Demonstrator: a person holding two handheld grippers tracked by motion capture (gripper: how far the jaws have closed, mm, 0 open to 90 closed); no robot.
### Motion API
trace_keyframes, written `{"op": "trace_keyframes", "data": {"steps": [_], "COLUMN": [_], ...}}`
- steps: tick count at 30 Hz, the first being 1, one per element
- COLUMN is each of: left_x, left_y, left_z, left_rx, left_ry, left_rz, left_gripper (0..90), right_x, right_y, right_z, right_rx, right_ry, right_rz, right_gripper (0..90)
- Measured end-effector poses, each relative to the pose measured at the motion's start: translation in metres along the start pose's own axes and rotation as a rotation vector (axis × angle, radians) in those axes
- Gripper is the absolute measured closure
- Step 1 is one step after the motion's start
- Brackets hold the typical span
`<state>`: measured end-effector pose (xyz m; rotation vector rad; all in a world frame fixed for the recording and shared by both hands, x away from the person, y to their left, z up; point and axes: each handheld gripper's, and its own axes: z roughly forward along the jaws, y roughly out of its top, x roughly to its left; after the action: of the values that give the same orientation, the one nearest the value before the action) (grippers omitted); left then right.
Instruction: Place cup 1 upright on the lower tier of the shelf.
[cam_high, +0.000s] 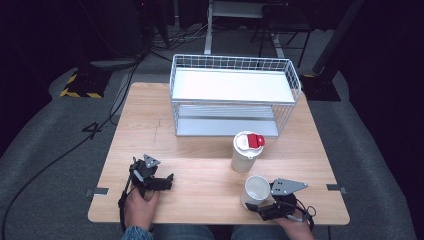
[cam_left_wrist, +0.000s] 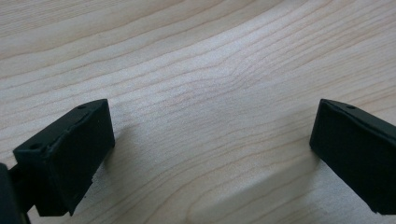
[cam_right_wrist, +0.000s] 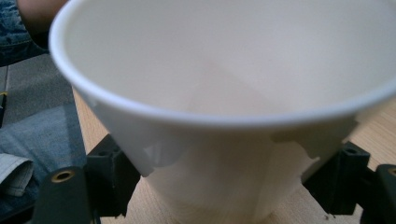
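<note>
High view: the right tool (cam_high: 264, 210) sits at the near edge of the desk (cam_high: 200, 165), its jaws closed around an open white cup (cam_high: 256, 190). The right gripper view shows that cup (cam_right_wrist: 224, 140) empty and pinched between both jaws. Just beyond the cup stands a lidded white tumbler (cam_high: 246, 151) with a red flip cap; its contents are hidden. Beyond that again is a wire rack (cam_high: 232, 95), shelves bare. Well left of the cup, the left tool (cam_high: 155, 181) rests wide over bare wood. The grasp looks complete; lifting probably comes next, calling for a gentle squeeze.
</note>
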<state>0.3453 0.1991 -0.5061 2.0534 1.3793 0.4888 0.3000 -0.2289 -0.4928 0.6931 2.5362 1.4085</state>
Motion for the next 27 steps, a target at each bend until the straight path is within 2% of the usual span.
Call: {"op": "trace_keyframes", "data": {"steps": [7, 16, 27], "left_x": [0.000, 0.000, 0.000], "left_y": [0.000, 0.000, 0.001], "left_z": [0.000, 0.000, 0.000], "left_rx": [0.000, 0.000, 0.001], "left_ry": [0.000, 0.000, 0.001], "left_rz": [0.000, 0.000, 0.000], "left_gripper": [0.4, 0.4, 0.3], "right_x": [0.003, 0.004, -0.004], "right_y": [0.003, 0.014, 0.030], "right_z": [-0.004, -0.023, -0.044], "right_rx": [-0.005, -0.033, -0.047], "right_ry": [-0.004, -0.027, -0.072], "right_rz": [-0.018, -0.028, -0.030], "right_gripper": [22.6, 22.7, 22.6]}}
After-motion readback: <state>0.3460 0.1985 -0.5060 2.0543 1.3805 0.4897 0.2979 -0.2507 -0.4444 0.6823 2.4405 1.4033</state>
